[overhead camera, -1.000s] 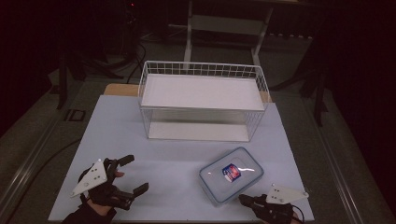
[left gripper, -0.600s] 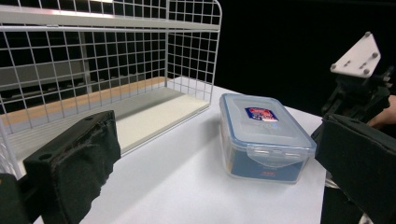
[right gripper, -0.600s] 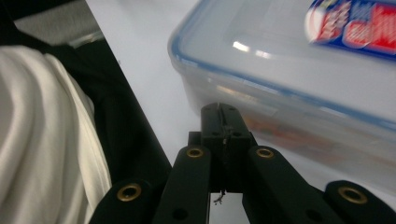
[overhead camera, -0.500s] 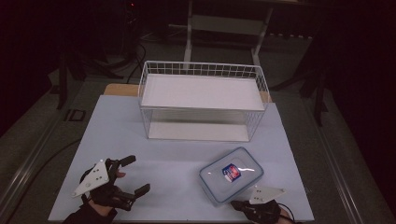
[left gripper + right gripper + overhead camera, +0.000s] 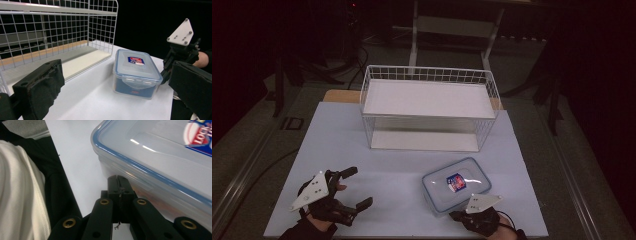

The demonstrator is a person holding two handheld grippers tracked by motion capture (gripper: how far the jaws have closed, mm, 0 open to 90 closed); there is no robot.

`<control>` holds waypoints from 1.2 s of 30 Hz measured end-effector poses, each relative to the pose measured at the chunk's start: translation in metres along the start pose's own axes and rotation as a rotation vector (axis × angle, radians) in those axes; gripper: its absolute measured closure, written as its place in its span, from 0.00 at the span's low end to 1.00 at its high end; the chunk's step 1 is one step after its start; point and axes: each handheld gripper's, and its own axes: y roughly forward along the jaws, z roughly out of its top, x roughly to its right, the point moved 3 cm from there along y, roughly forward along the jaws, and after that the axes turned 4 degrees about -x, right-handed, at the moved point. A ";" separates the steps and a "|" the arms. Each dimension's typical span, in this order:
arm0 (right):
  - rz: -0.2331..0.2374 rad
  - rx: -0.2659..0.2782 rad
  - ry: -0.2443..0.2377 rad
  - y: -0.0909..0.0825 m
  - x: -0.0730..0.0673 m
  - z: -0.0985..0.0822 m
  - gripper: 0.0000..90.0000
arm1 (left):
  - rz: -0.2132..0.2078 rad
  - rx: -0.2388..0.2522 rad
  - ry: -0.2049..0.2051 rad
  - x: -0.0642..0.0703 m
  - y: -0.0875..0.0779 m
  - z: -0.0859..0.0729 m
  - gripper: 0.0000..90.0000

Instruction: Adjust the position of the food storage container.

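— What do we have nearest us at the desk's [image 5: 362, 130] near edge?

— We see the right gripper [image 5: 455, 216] by the near right corner, jaws pressed together with nothing between them. In the right gripper view their tips sit just at the near wall of the lidded container [image 5: 160, 165], below its blue-edged lid; we cannot tell whether they touch it. The high view hides those tips under the grey plate and the hand.

— And the other one?

— The left gripper [image 5: 354, 187] is near the near left corner, jaws spread wide and empty, well apart from the container. In the left gripper view both its pads are cut off by the frame's edges.

— Where does the container lie?

— On the desk's near right part, just beyond the right gripper. The left gripper view shows its clear wall and something dark blue inside, too dim for us to name. The lid's label reads only partly in the right gripper view.

— Farther off?

— A white wire basket [image 5: 428, 107] stands at the far edge, its inside bare. The room beyond is too dark to make out.
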 end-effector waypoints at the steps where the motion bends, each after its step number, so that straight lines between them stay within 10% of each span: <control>1: 0.003 -0.001 0.000 0.001 0.000 0.001 1.00 | 0.001 0.001 0.000 0.000 0.000 0.000 0.00; 10: 0.011 0.009 -0.027 0.008 0.001 0.012 1.00 | 0.002 0.000 0.003 0.000 -0.001 0.000 0.00; 17: -0.067 0.080 -0.008 -0.025 0.009 0.010 1.00 | 0.001 -0.004 0.008 0.001 -0.001 0.000 0.00; 26: -0.337 0.158 0.158 -0.086 0.073 -0.017 1.00 | 0.002 -0.008 0.011 0.001 0.000 0.000 0.00; 36: -0.362 0.093 0.254 -0.065 0.104 -0.043 1.00 | 0.002 -0.009 0.008 0.001 0.001 -0.001 0.00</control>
